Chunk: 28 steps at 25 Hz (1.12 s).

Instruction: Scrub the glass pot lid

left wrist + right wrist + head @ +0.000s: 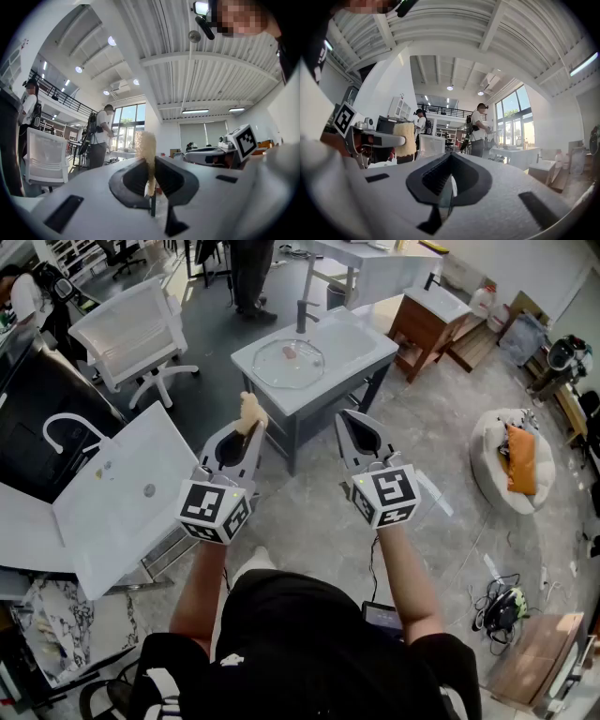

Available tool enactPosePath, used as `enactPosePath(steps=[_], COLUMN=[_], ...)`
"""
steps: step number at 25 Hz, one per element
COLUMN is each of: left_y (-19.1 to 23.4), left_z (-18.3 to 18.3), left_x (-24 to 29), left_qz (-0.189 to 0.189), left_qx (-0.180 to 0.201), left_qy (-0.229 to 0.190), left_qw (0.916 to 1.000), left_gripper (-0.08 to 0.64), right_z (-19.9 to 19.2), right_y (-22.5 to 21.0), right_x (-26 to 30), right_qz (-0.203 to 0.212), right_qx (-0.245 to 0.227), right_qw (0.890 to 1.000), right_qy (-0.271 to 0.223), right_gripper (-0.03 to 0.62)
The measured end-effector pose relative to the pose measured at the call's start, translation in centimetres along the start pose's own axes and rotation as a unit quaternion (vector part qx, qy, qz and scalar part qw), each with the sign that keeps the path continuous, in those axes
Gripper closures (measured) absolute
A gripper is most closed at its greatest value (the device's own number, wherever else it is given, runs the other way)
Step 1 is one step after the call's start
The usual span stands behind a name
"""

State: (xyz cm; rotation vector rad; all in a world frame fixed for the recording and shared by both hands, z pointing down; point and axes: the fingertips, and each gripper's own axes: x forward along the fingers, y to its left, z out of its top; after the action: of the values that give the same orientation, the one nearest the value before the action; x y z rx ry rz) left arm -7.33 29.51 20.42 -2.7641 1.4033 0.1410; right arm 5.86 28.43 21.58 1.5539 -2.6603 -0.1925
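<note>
The glass pot lid (289, 363) lies in the basin of a white sink stand (361, 343), well ahead of both grippers. My left gripper (251, 424) is shut on a tan scrub sponge (249, 412), which sticks up out of its jaws. In the left gripper view the sponge (149, 152) stands pinched in that gripper (150, 180). Beside it, at about the same height, my right gripper (349, 420) is shut with nothing in it. Its own view shows the right gripper (449, 180) with jaws pressed together, and the sponge (405, 139) off to its left.
A white swivel chair (131, 329) stands at the far left. A second white sink unit (122, 493) is close on my left. A wooden vanity (427, 315), a beanbag with an orange cushion (511, 460) and floor cables (502, 606) lie to the right. A person (248, 273) stands beyond the sink.
</note>
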Motion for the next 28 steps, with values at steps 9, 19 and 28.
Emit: enactPosePath(steps=[9,19,28], left_y=[-0.6,-2.5,-2.3], left_z=[-0.3,-2.2,-3.3], left_x=[0.5,0.2,1.4], left_qz=[-0.005,-0.006,-0.014], left_qx=[-0.007,-0.016,-0.024], left_qy=[0.002,0.019,0.03], left_qw=[1.0,0.9997,0.9992], left_gripper=[0.54,0.54,0.54], right_z=[-0.2,-3.1,-3.7], right_y=[-0.5,-0.6,-0.7], right_x=[-0.8,-2.9,-2.6], right_qz=[-0.001,0.003,0.005], right_qx=[0.0,-0.002,0.0], right_qw=[1.0,1.0,1.0], right_qy=[-0.011,0.015,0.02], right_gripper=[0.603,0.603,0.603])
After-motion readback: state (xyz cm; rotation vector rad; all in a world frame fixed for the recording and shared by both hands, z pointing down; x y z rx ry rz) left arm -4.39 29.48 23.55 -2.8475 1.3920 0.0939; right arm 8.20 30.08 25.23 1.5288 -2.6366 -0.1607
